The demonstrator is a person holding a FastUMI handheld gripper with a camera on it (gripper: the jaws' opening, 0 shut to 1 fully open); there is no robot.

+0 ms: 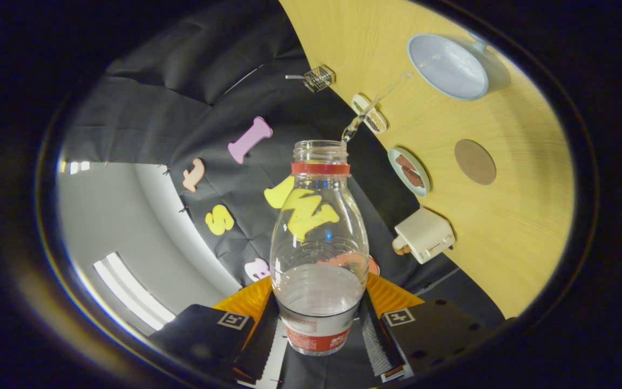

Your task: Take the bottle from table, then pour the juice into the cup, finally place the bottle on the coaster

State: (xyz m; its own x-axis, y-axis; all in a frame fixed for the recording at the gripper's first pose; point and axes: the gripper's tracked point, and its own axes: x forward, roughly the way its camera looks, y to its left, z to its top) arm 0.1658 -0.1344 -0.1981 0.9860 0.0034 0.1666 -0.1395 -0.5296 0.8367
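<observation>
My gripper [317, 327] is shut on a clear plastic bottle [319, 237], both fingers [377, 337] pressing on its labelled base. The bottle has a red neck ring, no cap, and is tilted over toward the wooden table [511, 232]. Clear liquid lies in its lower part. A thin stream of liquid [376, 102] leaves the mouth and runs toward the pale blue cup [447, 66], which stands beyond the fingers on the table. The round brown coaster [475, 161] lies flat on the table, nearer than the cup and off to the side of the bottle.
A small plate with brown food [409, 172] sits between the bottle's neck and the coaster. A white toaster-like box [424, 235] stands near the table's edge. A small dish [369, 113] and a wire holder [319, 78] lie by the black cloth wall.
</observation>
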